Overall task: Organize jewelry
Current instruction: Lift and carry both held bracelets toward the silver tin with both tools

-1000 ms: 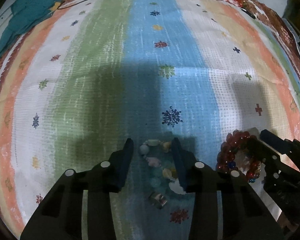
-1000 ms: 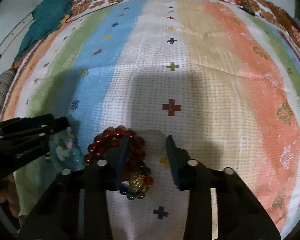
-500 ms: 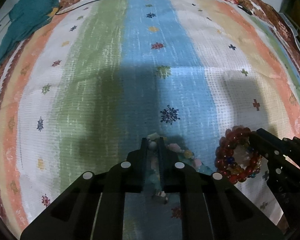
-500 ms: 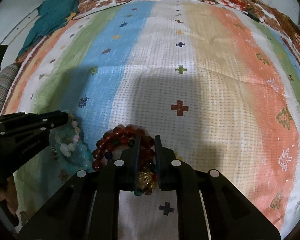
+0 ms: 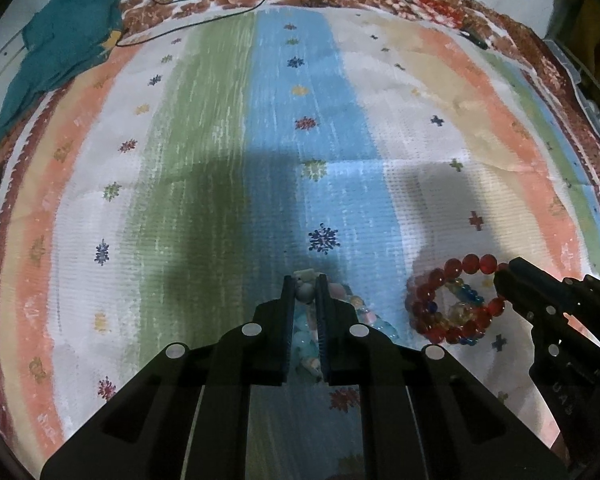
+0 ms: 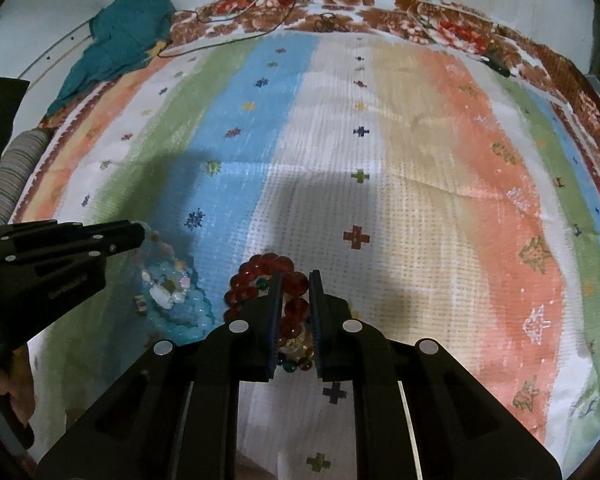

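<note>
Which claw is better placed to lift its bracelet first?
Neither clearly: the left claw is shut on the pastel bracelet, the right claw on the red bead bracelet. Both look ready.

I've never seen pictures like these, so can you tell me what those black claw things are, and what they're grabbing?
Those black claws are grabbing tools. A person holds one in each hand, and each has a tiny camera looking along its two fingers. So one picture is from the left tool, the other from the right. Below them lies a striped cloth with little flower patterns. The left gripper is squeezed shut on a pale bead bracelet of bluish and whitish beads. The right gripper is pinching a red bead bracelet. Each tool also shows in the other's picture. A teal cloth lies in the far corner.
</note>
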`<state>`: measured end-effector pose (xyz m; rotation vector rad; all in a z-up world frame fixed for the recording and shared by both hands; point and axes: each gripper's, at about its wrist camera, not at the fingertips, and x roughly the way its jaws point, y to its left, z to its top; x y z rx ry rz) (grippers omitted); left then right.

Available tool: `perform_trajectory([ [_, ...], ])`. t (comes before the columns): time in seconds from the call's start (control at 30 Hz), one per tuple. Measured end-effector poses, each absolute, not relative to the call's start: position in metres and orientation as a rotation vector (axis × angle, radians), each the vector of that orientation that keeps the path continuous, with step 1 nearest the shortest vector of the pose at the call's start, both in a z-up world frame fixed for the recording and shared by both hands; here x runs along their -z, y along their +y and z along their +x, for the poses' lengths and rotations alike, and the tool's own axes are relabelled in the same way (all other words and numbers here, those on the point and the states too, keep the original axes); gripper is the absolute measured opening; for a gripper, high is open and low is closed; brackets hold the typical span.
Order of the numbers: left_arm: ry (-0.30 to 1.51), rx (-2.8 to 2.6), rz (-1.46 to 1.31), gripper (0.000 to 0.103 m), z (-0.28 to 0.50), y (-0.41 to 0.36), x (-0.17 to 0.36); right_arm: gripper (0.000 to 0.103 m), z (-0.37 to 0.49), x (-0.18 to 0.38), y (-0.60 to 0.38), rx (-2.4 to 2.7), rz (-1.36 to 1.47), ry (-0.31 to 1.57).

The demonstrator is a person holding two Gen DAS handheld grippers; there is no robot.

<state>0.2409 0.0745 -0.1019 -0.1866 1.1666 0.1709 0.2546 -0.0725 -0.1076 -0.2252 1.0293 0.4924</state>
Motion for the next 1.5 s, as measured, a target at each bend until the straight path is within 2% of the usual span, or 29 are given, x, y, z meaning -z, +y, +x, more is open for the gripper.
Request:
perform_trajectory([
  [1.5, 1.033, -0.155, -0.126, 0.010, 0.180, 0.046, 0.037, 0.014, 0.196, 0.059, -0.104, -0.447, -0.239, 0.902],
])
